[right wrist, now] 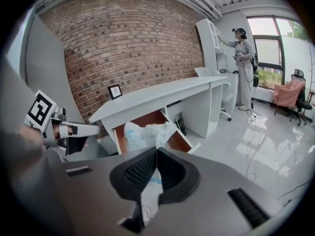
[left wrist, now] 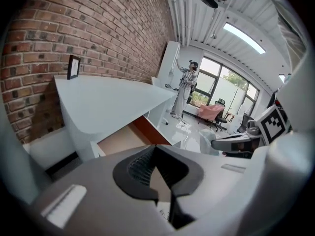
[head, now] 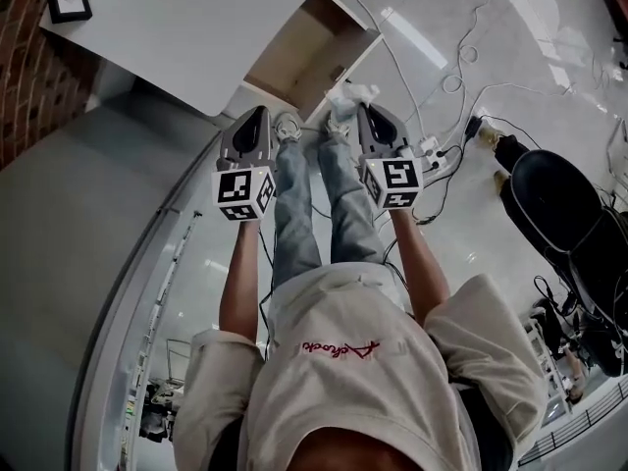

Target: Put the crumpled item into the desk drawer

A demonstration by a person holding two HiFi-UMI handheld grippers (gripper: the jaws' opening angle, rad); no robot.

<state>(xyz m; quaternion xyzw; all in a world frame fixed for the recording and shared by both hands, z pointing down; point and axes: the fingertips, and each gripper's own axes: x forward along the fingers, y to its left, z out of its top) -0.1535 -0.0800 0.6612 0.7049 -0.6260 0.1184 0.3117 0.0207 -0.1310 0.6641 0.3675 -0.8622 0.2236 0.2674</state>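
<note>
right gripper view: right tool (right wrist: pixel 156 149) pinches the crumpled plastic bag (right wrist: pixel 147 134) near the open bench drawer (right wrist: pixel 143 119); left tool (left wrist: pixel 155 146) closed, empty. we judge drop-in remains.

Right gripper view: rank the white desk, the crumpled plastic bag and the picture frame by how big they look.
1. White desk.
2. Crumpled plastic bag; it's nearest the camera, so its size looks inflated.
3. Picture frame.

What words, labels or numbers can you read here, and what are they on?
No text is legible.
Red script on the shirt: too blurred.
Blue print on the crumpled item: too blurred.
Frame on the desk: too small.
Marker cubes: patterns only.
</note>
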